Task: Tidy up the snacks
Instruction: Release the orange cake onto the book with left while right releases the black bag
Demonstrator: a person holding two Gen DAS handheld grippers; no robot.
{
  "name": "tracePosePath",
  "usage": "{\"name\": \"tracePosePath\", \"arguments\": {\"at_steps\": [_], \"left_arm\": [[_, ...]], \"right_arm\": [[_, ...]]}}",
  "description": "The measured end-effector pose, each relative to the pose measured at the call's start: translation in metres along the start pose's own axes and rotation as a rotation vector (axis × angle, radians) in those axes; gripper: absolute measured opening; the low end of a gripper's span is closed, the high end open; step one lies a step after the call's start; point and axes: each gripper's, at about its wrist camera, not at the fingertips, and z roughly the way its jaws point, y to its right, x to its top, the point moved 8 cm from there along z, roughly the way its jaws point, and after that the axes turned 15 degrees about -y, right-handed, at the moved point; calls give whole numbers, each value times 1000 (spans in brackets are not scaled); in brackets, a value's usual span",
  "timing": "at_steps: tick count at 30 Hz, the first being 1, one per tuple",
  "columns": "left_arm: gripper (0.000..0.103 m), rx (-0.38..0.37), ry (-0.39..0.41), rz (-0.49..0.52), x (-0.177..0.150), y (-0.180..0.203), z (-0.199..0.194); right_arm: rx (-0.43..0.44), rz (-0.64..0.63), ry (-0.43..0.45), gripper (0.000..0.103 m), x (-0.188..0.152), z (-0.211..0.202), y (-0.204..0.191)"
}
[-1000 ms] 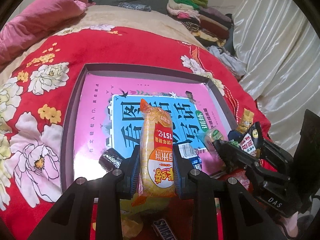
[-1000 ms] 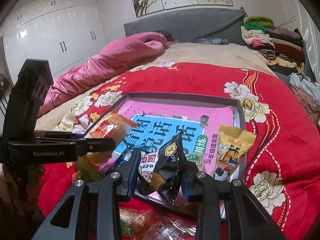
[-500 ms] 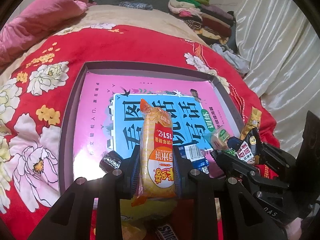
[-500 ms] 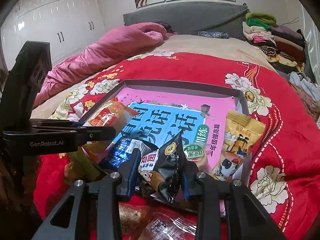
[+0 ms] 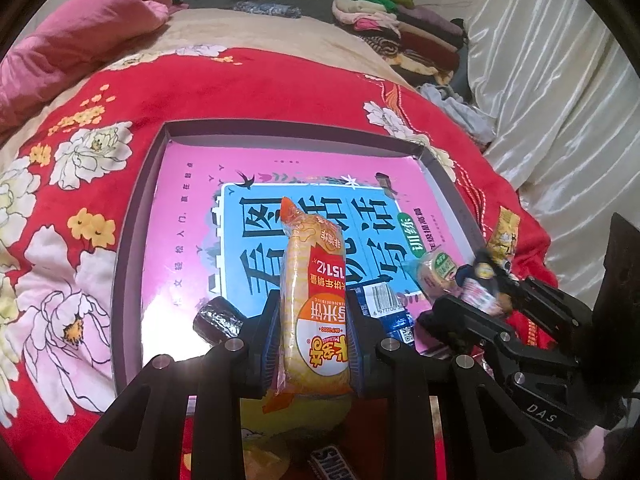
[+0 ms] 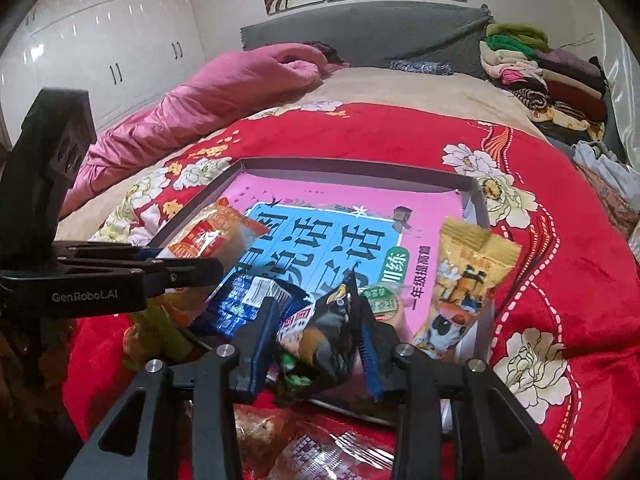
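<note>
Left wrist view. The jaws of the left gripper (image 5: 311, 330) pinch an orange rice-cracker packet (image 5: 313, 308) by its lower half; the packet's long axis runs forward, along the fingers, and its twisted top reaches out over the tray (image 5: 132, 240). The tray lies directly ahead on the red floral bedspread (image 5: 248, 88), its floor lined with a pink and blue book cover (image 5: 188, 216). A small dark wrapped sweet (image 5: 218, 320) sits just left of the jaws at the tray's near edge, and a blue packet (image 5: 390, 308) just right of them. A chocolate bar (image 5: 332, 462) lies below, outside the tray. The right gripper (image 5: 486, 292) enters from the right.

Right wrist view. The jaws of the right gripper (image 6: 320, 334) are closed on a black snack bag (image 6: 320, 344), held upright over the tray's near rim. The tray lies ahead and slightly left. Immediately beyond the jaws stand the blue packet (image 6: 248, 300), a small green-labelled pack (image 6: 382, 302) and a yellow peanut bag (image 6: 460, 288) leaning at the near right corner. These crowd the near edge, so a release probably needs a reach past them toward the open far half. More wrapped snacks (image 6: 304, 444) lie on the bedspread beneath. The left gripper (image 6: 176, 272) lies alongside on the left, nearer the tray's open left side.
</note>
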Motion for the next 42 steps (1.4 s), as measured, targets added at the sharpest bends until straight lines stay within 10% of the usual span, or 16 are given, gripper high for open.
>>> {"name": "tracePosePath", "arguments": {"at_steps": [24,42], "left_arm": [[31,22,5,-36,7,-14,2],[52,28,38,-36,8,-14,-13]], "right_arm": [[20,37,38,45,4,-11,6],[26,23,68,52,7,-19,3]]}}
